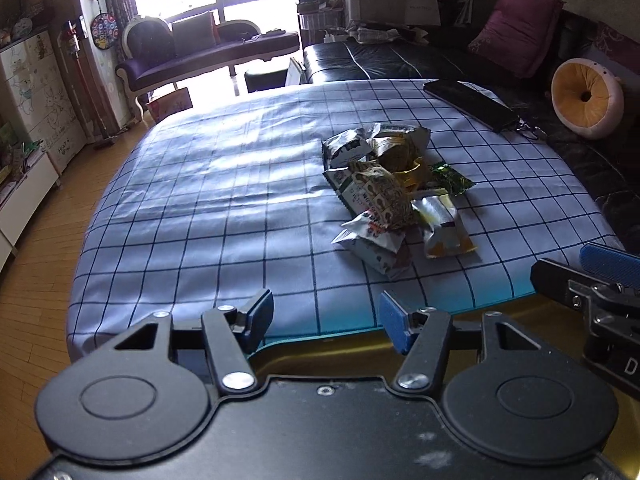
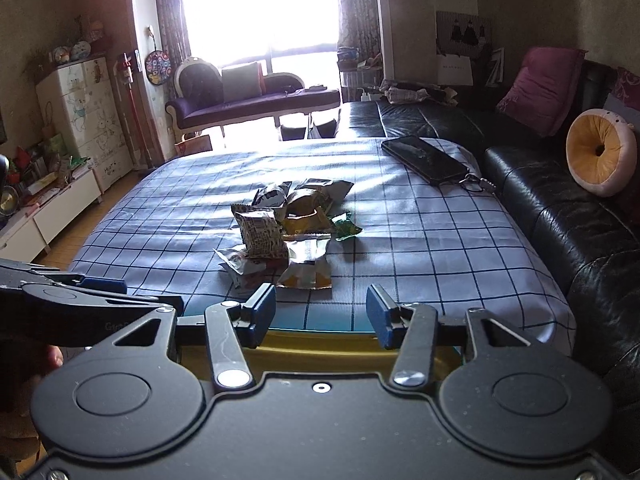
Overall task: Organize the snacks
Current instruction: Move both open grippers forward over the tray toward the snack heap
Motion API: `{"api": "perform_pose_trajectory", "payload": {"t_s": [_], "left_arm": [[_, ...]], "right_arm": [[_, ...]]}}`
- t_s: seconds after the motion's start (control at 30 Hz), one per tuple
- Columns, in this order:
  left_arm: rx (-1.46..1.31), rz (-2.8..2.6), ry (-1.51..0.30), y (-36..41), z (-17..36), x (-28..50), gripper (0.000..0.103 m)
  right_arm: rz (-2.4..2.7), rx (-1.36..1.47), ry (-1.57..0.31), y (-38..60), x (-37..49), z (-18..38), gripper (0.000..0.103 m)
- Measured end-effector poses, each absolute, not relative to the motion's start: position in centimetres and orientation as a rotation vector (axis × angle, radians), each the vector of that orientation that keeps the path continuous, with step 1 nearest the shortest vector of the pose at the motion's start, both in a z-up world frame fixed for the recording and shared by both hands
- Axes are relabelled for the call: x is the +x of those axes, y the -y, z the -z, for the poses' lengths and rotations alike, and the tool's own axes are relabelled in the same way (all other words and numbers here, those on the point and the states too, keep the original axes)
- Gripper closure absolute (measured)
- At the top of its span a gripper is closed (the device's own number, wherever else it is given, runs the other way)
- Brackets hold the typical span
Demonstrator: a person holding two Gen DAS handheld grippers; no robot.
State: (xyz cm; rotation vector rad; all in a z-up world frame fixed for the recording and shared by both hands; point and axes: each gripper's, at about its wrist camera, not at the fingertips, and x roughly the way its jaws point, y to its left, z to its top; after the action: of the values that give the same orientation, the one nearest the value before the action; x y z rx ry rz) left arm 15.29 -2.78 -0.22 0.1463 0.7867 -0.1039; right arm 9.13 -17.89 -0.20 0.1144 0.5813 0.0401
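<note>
Both hand-held grippers, left [image 1: 326, 320] and right [image 2: 321, 316], stand spread and empty; approach the snack pile [image 1: 394, 196] low, taking 1 packet from its edge.

Crinkled glossy foil snack packets [image 1: 384, 196], matt checked cloth tablecloth [image 1: 224, 208], shiny black leather sofa [image 2: 560, 216]

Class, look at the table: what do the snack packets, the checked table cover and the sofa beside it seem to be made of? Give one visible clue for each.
Snack packets: likely thin plastic or foil film, glossy; crinkled with bright glints.
Checked table cover: probably woven cloth, matt to faintly sheeny; soft wrinkles, draped rounded edge.
Sofa: leather or imitation leather, shiny black; creased panels with highlights.
</note>
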Motion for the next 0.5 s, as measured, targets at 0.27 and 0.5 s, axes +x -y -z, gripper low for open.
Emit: {"api": "perform_pose_trajectory", "payload": {"t_s": [0.27, 0.5], "left_arm": [[0.184, 0.12, -0.801, 4.7, 1.1, 19.9, 0.04], [0.204, 0.14, -0.824, 5.7, 2.2, 23.0, 0.04]], "right_arm": [[-0.026, 0.117, -0.594, 18.7, 11.2, 0.6, 0.049], [-0.036, 0.136, -0.621, 19.3, 12.9, 0.9, 0.049]]}}
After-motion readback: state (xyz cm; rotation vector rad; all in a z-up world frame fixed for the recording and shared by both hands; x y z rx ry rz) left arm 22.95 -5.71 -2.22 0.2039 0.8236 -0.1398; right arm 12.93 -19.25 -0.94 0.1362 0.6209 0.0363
